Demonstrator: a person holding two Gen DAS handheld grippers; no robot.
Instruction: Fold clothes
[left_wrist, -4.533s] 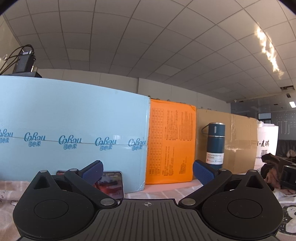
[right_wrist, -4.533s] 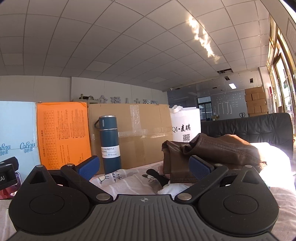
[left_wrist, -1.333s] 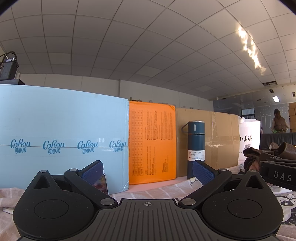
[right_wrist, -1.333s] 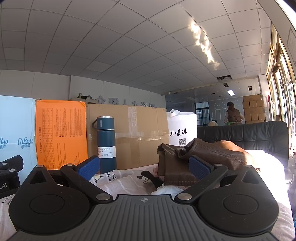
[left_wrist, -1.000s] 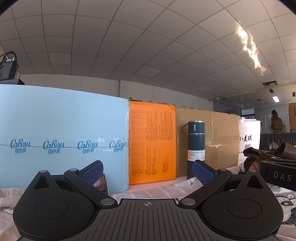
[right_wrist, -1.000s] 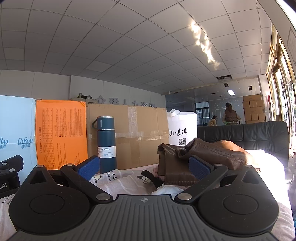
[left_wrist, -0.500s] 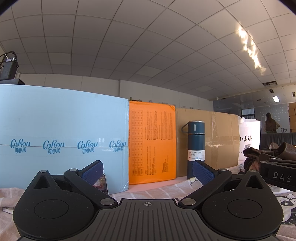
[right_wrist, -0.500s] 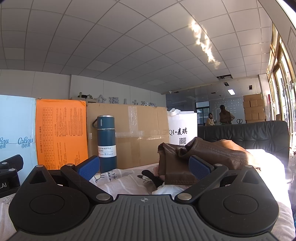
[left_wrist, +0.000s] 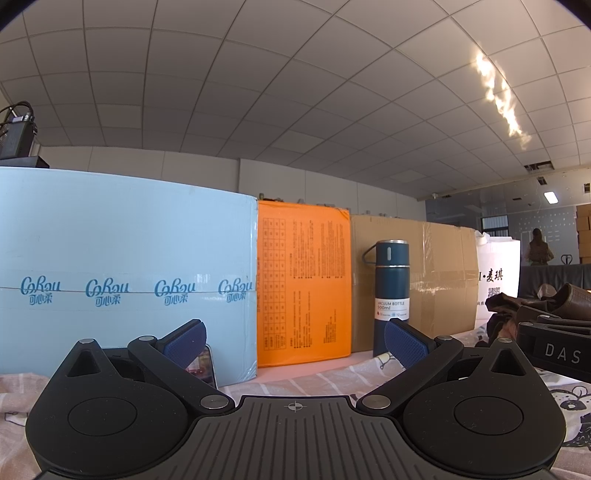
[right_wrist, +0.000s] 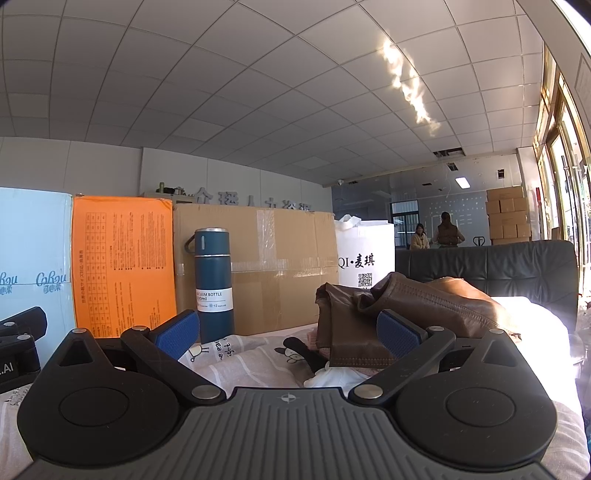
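Observation:
A brown leather garment (right_wrist: 413, 306) lies bunched on the patterned sheet (right_wrist: 251, 354), ahead and right of my right gripper (right_wrist: 288, 334). That gripper is open and empty, low over the sheet. The garment's edge also shows in the left wrist view (left_wrist: 546, 302) at far right. My left gripper (left_wrist: 295, 341) is open and empty, pointing at the boxes. The right gripper's body (left_wrist: 554, 350) shows at the right edge of the left wrist view.
A light blue box (left_wrist: 122, 288), an orange box (left_wrist: 303, 288), a cardboard box (right_wrist: 280, 269) and a white bag (right_wrist: 365, 258) stand in a row behind. A dark blue vacuum bottle (right_wrist: 213, 284) stands before the cardboard. A phone (left_wrist: 203, 365) leans on the blue box. A black sofa (right_wrist: 498, 269) is far right.
Both grippers hold still and stay open. Only the people far in the background have moved.

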